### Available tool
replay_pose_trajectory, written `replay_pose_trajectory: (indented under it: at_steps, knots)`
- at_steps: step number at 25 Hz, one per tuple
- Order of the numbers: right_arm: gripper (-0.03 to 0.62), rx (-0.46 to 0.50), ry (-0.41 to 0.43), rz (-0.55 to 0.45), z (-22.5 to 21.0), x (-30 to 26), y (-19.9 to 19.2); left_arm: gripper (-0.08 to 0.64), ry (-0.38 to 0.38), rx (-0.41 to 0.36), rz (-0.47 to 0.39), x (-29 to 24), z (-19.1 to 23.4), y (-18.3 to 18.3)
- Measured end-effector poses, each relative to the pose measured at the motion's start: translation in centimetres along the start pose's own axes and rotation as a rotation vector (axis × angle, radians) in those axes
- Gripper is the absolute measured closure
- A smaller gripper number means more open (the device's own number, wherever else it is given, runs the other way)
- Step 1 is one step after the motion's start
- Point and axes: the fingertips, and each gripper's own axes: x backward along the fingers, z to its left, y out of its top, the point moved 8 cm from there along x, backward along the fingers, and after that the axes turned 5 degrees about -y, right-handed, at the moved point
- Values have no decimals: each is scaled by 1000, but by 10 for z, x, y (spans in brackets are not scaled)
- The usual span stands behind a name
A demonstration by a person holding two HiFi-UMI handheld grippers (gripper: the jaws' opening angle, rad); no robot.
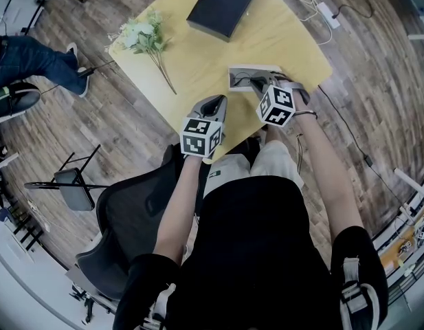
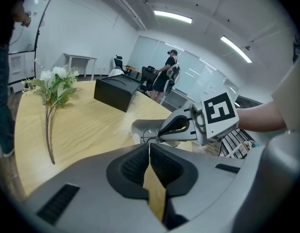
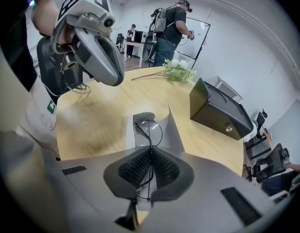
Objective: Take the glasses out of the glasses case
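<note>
- On the yellow table [image 1: 266, 47], near the edge closest to the person, sits a grey case [image 3: 175, 127] with its lid flipped up.
- Right gripper [image 3: 150, 152] points steeply down into the case, and its jaws are pinched on the thin wire frame of the glasses [image 3: 149, 130].
- One round lens shows just past the pads, over the case's open tray. Can't tell if the glasses rest in it or are just clear of it.
- Left gripper [image 2: 149, 147] hovers over the table edge, just beside the right one, with its jaws pressed together and nothing between them.
- Further back on the table there's a black box [image 1: 224, 4], and a sprig of white flowers [image 1: 143, 36] lies off to the left, well apart from the case.
- A dark office chair [image 1: 129, 212] stands next to the person's left side.
</note>
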Motion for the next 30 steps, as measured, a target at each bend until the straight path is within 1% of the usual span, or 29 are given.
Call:
replay_pose_trajectory:
  at_steps: [7, 13, 24, 30]
  knots:
    - [566, -4, -52, -14, 1, 12, 0, 535, -4, -9, -11, 3, -2, 6]
    - [566, 12, -98, -39, -1, 26, 2, 535, -5, -19, -22, 4, -7, 9]
    - [566, 53, -140, -87, -2, 60, 21, 535, -3, -32, -56, 15, -12, 22]
    - [566, 66, -205, -142, -9, 93, 36, 535, -5, -53, -87, 23, -14, 37]
